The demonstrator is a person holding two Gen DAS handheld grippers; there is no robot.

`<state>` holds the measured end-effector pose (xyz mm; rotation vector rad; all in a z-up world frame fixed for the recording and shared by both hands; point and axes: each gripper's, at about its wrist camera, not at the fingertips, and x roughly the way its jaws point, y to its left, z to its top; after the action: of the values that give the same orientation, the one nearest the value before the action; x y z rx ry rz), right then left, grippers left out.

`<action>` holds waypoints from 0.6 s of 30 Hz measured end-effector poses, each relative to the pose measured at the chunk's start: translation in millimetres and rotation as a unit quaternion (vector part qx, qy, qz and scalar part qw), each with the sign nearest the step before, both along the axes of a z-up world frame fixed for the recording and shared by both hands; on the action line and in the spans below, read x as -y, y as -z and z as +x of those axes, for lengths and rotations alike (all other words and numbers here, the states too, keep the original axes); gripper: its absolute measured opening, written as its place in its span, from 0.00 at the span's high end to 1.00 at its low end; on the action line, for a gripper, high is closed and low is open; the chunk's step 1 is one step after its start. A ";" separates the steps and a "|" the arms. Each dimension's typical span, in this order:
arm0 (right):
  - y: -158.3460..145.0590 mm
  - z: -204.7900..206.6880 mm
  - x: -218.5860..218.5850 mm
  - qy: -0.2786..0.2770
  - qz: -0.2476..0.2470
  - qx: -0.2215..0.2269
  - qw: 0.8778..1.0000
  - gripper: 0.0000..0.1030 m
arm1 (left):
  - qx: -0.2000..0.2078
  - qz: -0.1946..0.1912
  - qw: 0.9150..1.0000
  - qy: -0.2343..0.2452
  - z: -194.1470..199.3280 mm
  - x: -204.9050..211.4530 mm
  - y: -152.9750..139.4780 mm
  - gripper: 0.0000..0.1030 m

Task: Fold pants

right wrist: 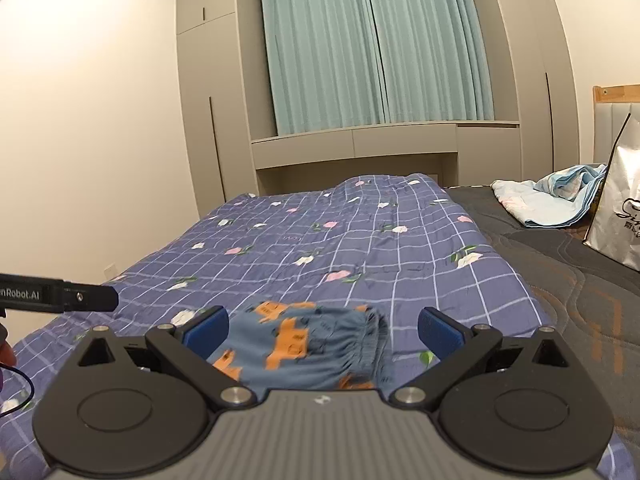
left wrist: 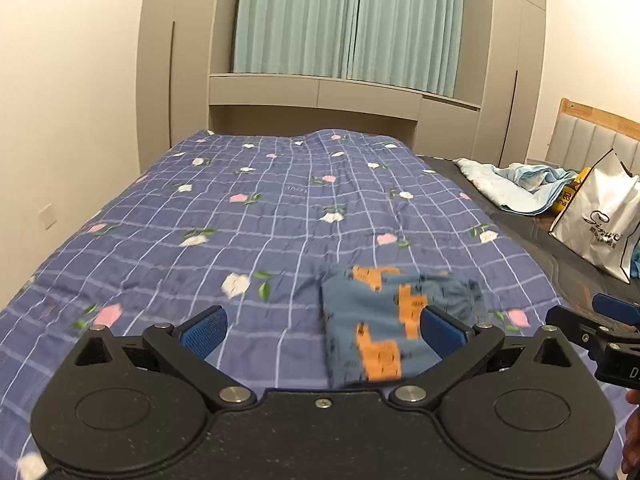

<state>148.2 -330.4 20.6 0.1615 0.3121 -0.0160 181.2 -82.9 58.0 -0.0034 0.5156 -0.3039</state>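
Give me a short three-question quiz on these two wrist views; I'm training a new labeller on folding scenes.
1. True or false: the left gripper is clamped on the folded pants.
2. What lies directly under the pants? A) the dark mattress B) the blue floral checked quilt C) the white shopping bag
3. Fill in: the right gripper has its jaws ____.

Key
1. False: its jaws stand wide apart and the pads press on nothing; the pants lie on the bed in a compact fold.
2. B
3. open
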 end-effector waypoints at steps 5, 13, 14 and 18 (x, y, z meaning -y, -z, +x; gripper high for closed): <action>2.2 -34.6 -26.3 -0.011 -0.009 -0.006 1.000 0.00 | 0.006 0.004 1.000 -0.006 -41.7 -20.0 16.7 0.01; 18.7 -78.8 -61.0 -0.008 -0.032 -0.022 0.999 0.00 | -0.008 0.014 1.000 -0.017 -81.8 -47.8 51.0 0.01; 21.1 -82.1 -63.6 -0.007 -0.040 -0.023 0.999 0.00 | -0.012 0.011 1.000 -0.019 -84.1 -51.1 54.2 0.01; 28.6 -90.6 -72.6 -0.001 -0.050 -0.027 0.998 0.00 | -0.022 0.003 0.999 -0.029 -89.6 -59.9 63.0 0.01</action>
<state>57.6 -257.8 -8.0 0.0624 0.3641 -0.0346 91.6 -23.0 -5.0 -0.0184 0.5586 -0.2463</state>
